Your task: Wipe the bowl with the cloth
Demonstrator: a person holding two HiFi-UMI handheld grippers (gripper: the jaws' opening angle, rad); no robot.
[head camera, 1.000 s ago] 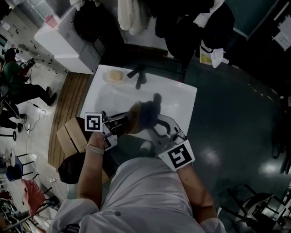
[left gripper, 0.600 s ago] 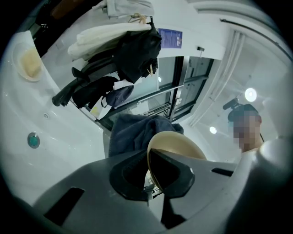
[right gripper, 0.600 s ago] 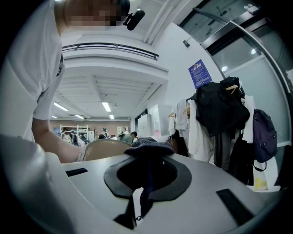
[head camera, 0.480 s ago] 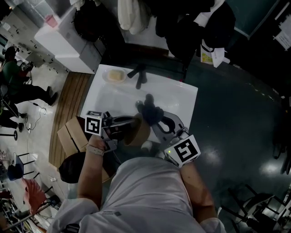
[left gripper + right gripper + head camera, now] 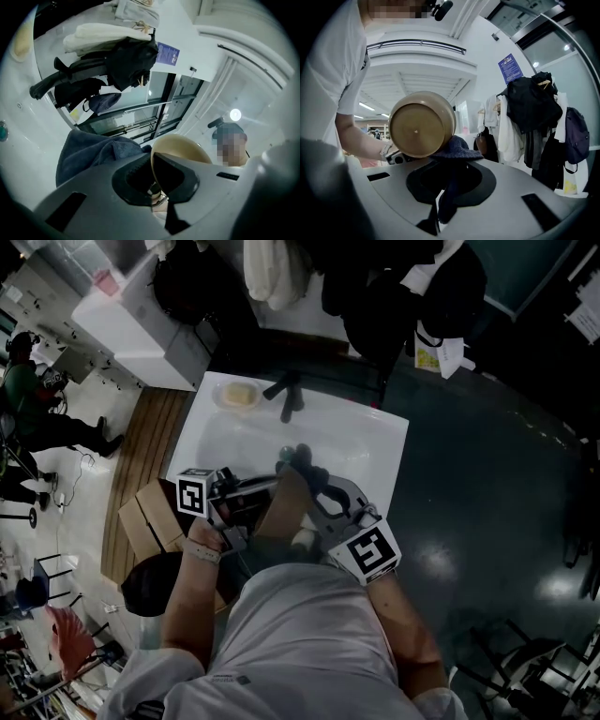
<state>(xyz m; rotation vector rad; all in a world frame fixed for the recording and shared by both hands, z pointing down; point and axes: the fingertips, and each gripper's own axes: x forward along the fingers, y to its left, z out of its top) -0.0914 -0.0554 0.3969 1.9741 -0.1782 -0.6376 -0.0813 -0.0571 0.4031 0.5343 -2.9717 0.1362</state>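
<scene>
A tan bowl [image 5: 284, 505] hangs above the near edge of the white table [image 5: 375, 442], tilted on its side. My left gripper [image 5: 265, 489] is shut on its rim, which shows clamped between the jaws in the left gripper view, where the bowl [image 5: 185, 149] opens away. My right gripper [image 5: 307, 474] is shut on a dark blue cloth [image 5: 300, 461] and presses it against the bowl's far side. In the right gripper view the bowl's [image 5: 419, 124] round base faces the camera and the cloth [image 5: 455, 148] lies bunched against its lower right.
A small dish with something yellowish [image 5: 234, 396] and a black tool [image 5: 287, 394] lie at the table's far edge. A cardboard box [image 5: 148, 518] and a wooden pallet [image 5: 141, 437] sit on the floor to the left. Hanging clothes and bags [image 5: 394, 287] crowd the back.
The bowl has turned in the left gripper and dropped a little toward the person. The right gripper has slid the cloth over the bowl's far side.
</scene>
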